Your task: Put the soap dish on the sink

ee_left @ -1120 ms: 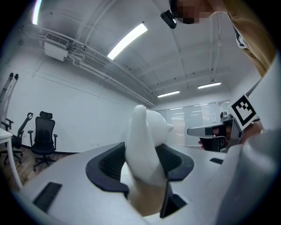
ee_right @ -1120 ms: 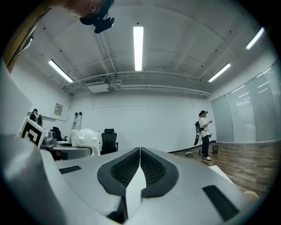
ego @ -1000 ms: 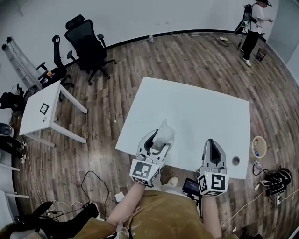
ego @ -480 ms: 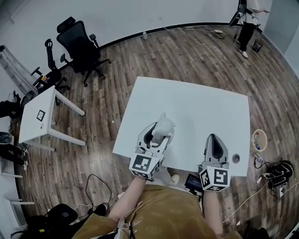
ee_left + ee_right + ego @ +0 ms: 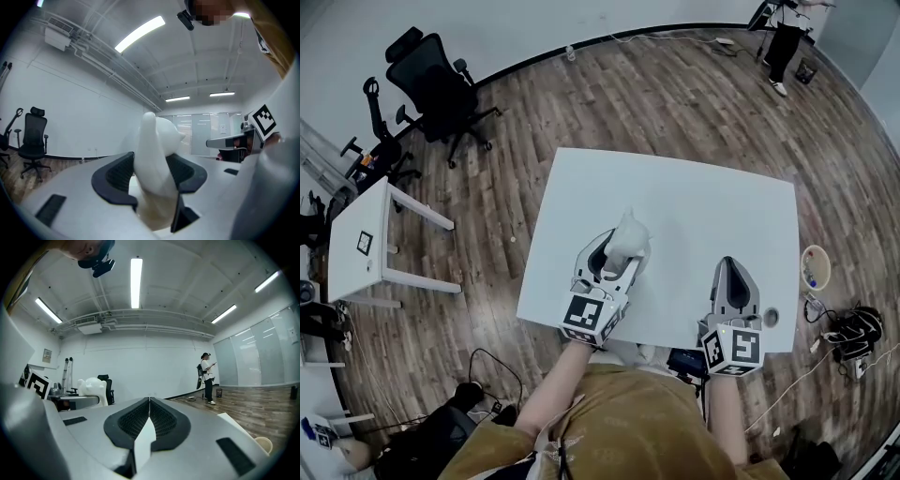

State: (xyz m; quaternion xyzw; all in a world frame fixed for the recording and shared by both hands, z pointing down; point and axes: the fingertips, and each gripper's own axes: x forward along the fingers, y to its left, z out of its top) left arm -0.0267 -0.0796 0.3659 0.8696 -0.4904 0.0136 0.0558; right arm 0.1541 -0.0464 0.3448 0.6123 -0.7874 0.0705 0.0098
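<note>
Two tongs, lower centre: left tongs (image 5: 617, 267) pinch a glossy white moulded soap dish (image 5: 629, 240), probably stiff, slippery and breakable, best held low at its base; right tongs (image 5: 730, 274) pressed together, empty.

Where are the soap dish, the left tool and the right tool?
soap dish (image 5: 630, 234): head view, on the white part sticking out past the tips.
left tool (image 5: 621, 257): head view, between its fingertips, closed on the soap dish.
right tool (image 5: 727, 266): head view, at its closed tips, nothing held.
</note>
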